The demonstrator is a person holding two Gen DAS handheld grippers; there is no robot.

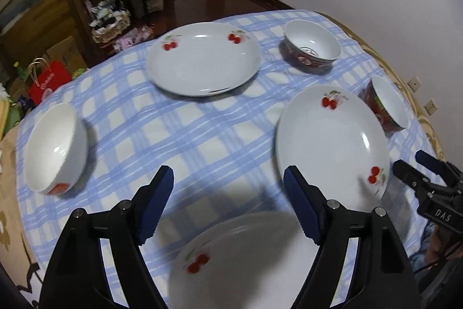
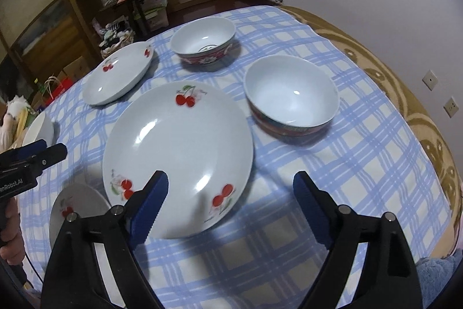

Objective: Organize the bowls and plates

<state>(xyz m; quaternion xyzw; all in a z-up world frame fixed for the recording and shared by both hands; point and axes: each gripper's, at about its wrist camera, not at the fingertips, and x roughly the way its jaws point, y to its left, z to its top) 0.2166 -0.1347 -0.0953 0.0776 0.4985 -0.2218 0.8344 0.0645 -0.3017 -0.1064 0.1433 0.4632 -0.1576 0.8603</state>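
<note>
On the blue checked tablecloth point(image 2: 332, 164), three cherry plates point(image 2: 178, 158) and three bowls point(image 2: 290, 94) are laid out apart and unstacked, while the left gripper point(image 1: 228, 201) and right gripper point(image 2: 231, 204) are held above with jaws spread and nothing gripped.

Lighting: even indoor light from overhead, moderately bright; back of room dimmer. Glare: small white highlights on plates point(image 2: 178, 146) and bowls point(image 2: 290, 94). Shadows: soft, dark patch on checked cloth point(image 1: 202, 135) nr bottom centre of left view. Blur: slight motion smear on cherry prints. Distortion: strong fisheye, black vignette at corners, both views.
</note>
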